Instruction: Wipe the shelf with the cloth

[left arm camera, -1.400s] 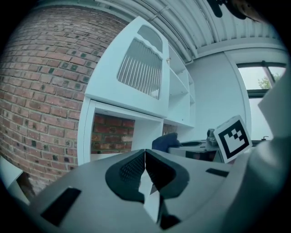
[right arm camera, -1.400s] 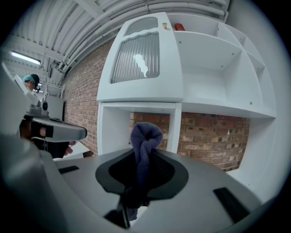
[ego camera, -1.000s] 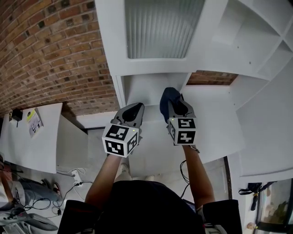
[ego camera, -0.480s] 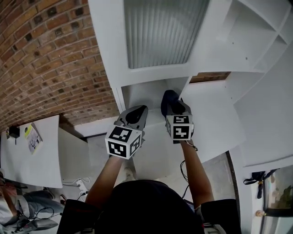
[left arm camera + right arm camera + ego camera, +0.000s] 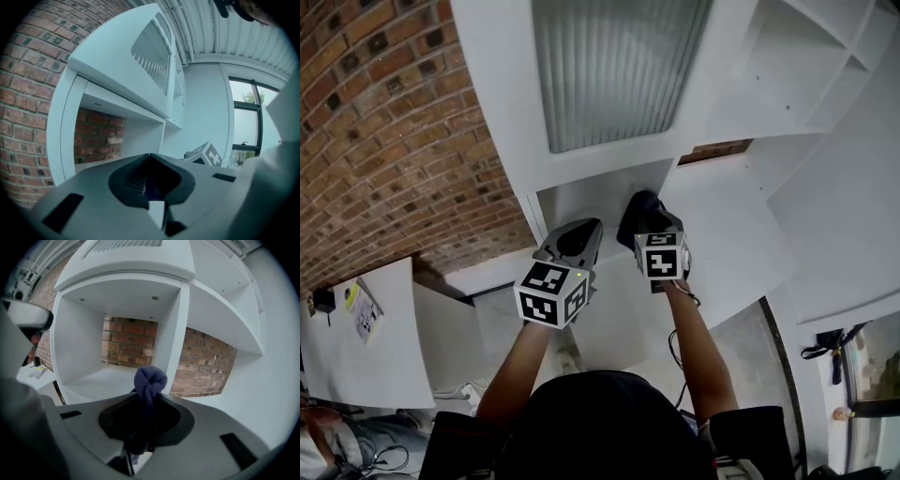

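Observation:
A white shelf unit (image 5: 609,192) stands against a brick wall, with an open cubby (image 5: 110,380) straight ahead in the right gripper view. My right gripper (image 5: 639,214) is shut on a dark blue cloth (image 5: 149,383), bunched up between its jaws, just in front of the cubby's opening. The cloth (image 5: 636,208) shows in the head view as a dark lump at the shelf's front edge. My left gripper (image 5: 572,236) hangs beside it on the left, shut and holding nothing, short of the shelf board (image 5: 98,164).
A ribbed frosted panel (image 5: 614,70) fronts the compartment above the cubby. More white shelves (image 5: 787,84) run to the right. A brick wall (image 5: 394,150) lies left, with a white table (image 5: 356,337) and cables on the floor below.
Both grippers have moved forward toward the cubby, the right one carrying the cloth closer to its opening. The head view has tilted so the shelf sits lower and nearer.

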Demonstrator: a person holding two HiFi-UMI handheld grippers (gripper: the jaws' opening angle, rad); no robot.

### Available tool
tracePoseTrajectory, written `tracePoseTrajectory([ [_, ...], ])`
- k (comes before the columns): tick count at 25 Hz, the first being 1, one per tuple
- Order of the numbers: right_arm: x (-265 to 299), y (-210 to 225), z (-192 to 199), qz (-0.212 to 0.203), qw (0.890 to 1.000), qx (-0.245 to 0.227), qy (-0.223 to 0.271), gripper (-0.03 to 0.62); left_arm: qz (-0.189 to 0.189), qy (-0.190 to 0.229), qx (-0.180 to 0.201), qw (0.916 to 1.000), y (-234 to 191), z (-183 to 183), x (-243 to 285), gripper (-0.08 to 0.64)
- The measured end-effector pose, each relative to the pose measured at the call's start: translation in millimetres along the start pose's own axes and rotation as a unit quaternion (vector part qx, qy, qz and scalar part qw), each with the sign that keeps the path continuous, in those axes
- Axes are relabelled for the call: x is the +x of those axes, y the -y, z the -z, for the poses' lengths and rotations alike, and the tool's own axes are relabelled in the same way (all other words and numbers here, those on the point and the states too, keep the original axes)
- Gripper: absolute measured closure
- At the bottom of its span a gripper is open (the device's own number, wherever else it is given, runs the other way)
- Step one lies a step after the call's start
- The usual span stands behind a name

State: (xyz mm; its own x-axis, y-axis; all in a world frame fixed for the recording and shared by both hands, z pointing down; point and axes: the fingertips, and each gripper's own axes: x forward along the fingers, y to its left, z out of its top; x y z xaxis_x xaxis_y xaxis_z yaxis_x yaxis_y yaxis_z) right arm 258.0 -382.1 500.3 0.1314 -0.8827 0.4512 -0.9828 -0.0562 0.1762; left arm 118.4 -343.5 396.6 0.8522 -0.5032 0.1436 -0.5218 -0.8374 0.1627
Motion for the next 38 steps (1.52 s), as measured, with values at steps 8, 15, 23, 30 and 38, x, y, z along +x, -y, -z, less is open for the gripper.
tracePoseTrajectory([
  [8,11.3,-0.7,9.7,0.001,1.000,-0.003,-0.024,0.509,0.014,-0.003,-0.004,0.9999,-3.6,0.9,8.8,0.543],
  [15,18.2,1.4,16.0,0.006,0.999,-0.019,-0.038,0.509,0.018,-0.006,-0.004,0.9998,-4.6,1.2,13.6,0.543],
  [23,24.9,-0.7,21.9,-0.001,0.999,-0.027,-0.047,0.509,0.011,-0.006,-0.005,0.9999,-9.9,3.1,15.5,0.543],
  [30,28.2,-3.3,21.4,-0.011,0.998,-0.030,-0.054,0.509,-0.002,-0.005,-0.010,0.9999,-13.8,5.2,9.7,0.543],
  [38,30.3,-8.8,18.6,-0.022,0.997,-0.045,-0.057,0.509,-0.021,0.002,-0.016,0.9997,-19.0,6.9,0.3,0.543],
])
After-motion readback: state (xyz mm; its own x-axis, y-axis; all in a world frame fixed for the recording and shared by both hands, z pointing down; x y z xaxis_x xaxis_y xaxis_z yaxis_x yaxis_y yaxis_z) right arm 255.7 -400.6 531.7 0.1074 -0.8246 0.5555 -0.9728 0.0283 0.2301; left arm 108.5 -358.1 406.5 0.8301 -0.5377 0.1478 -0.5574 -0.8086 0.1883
